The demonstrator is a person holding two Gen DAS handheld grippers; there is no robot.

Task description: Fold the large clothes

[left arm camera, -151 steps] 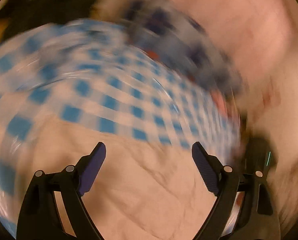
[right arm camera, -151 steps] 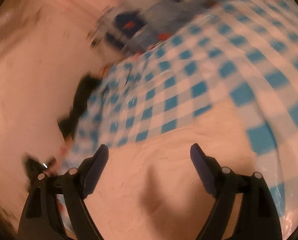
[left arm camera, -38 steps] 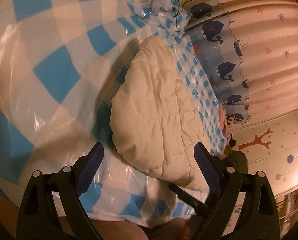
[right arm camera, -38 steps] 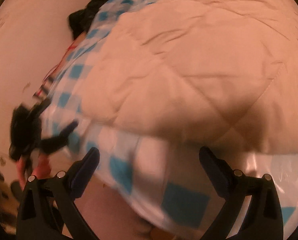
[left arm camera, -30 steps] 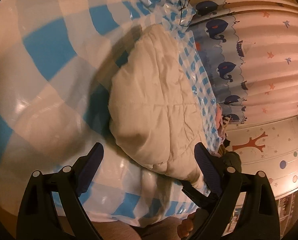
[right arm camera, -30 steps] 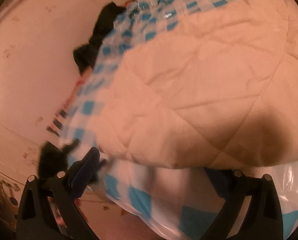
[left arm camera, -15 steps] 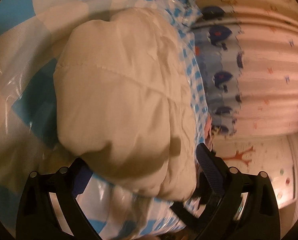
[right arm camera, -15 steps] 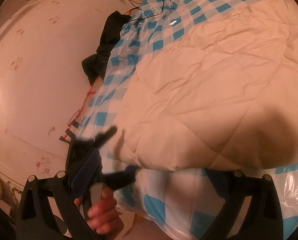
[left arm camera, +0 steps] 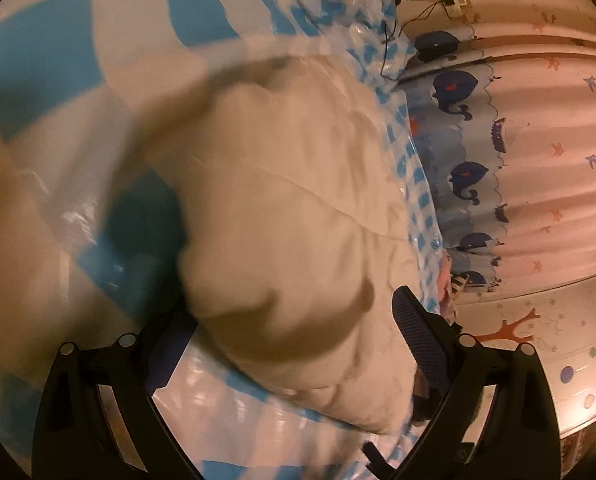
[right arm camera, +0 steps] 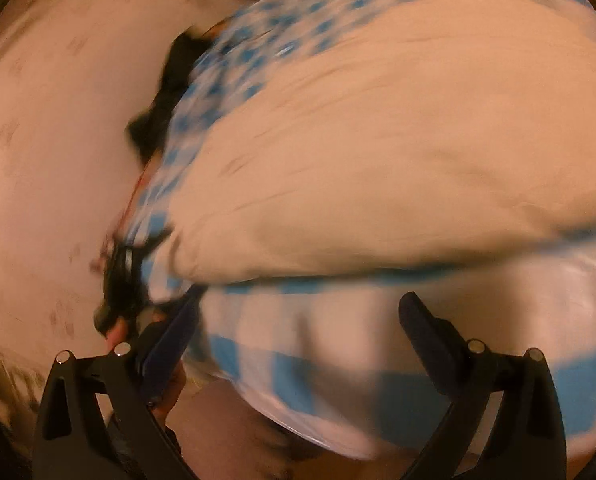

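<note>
A cream quilted padded garment (left arm camera: 290,208) lies folded on a blue-and-white checked plastic sheet (left arm camera: 42,52). My left gripper (left arm camera: 294,336) is open with its jaws on either side of the garment's near corner. In the right wrist view the same garment (right arm camera: 397,152) fills the upper right, blurred. My right gripper (right arm camera: 301,328) is open just short of the garment's edge, over the checked sheet (right arm camera: 337,344). The other gripper and hand (right arm camera: 122,296) show at the left of the right wrist view.
A curtain with whale prints (left arm camera: 509,128) hangs beyond the sheet's far side. A wall socket with a cable (left arm camera: 453,0) is at the top. A dark item (right arm camera: 166,92) lies at the sheet's far left edge. A wall with decals (left arm camera: 557,340) is at right.
Both grippers have closed in on the garment's near edge from the sides. The left gripper now straddles its corner. The right view has swung and blurred.
</note>
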